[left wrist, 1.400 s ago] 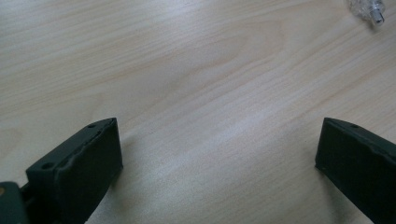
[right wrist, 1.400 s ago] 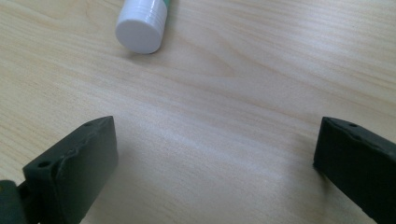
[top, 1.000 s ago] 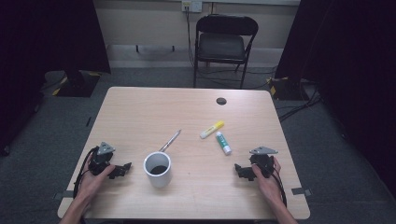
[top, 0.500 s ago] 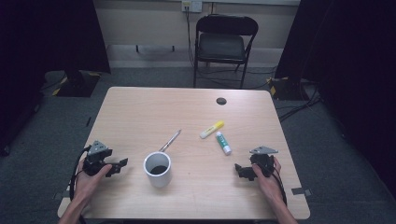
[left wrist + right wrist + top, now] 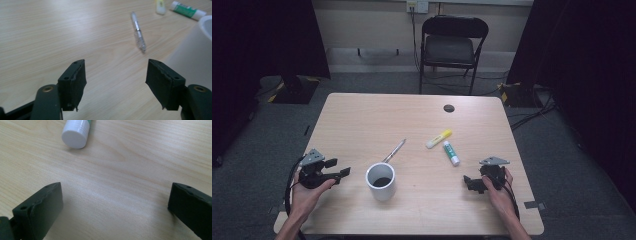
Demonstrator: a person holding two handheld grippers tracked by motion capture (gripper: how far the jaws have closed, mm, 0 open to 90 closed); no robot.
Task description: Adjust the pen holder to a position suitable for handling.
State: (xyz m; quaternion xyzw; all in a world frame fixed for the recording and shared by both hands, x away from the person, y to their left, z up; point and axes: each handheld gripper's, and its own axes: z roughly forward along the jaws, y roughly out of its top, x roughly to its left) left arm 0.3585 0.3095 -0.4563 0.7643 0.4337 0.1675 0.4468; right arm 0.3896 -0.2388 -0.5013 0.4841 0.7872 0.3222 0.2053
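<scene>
A white mug [image 5: 381,181] with something dark inside stands at the front middle of the wooden table [image 5: 362,120]. A clear pen [image 5: 394,150] lies just behind it. Farther right lie a yellow marker [image 5: 438,139] and a white and green glue stick [image 5: 451,153]. My left gripper [image 5: 339,169] rests left of the mug, open and empty, jaws pointing at it. In the left gripper view the open gripper [image 5: 116,80] faces the pen [image 5: 138,30], with the mug [image 5: 195,57] at the right. My right gripper [image 5: 469,182] stands open and empty; in its view the gripper [image 5: 115,205] sits just short of the glue stick's cap [image 5: 76,133].
A black round cap [image 5: 449,108] sits in the table's far right part. A black folding chair [image 5: 452,47] stands beyond the far edge. Cables [image 5: 532,112] run over the floor at the right. Bare wood lies across the table's far left.
My left gripper has slid a little to the left, away from the mug. The right gripper and the objects have stayed put.
</scene>
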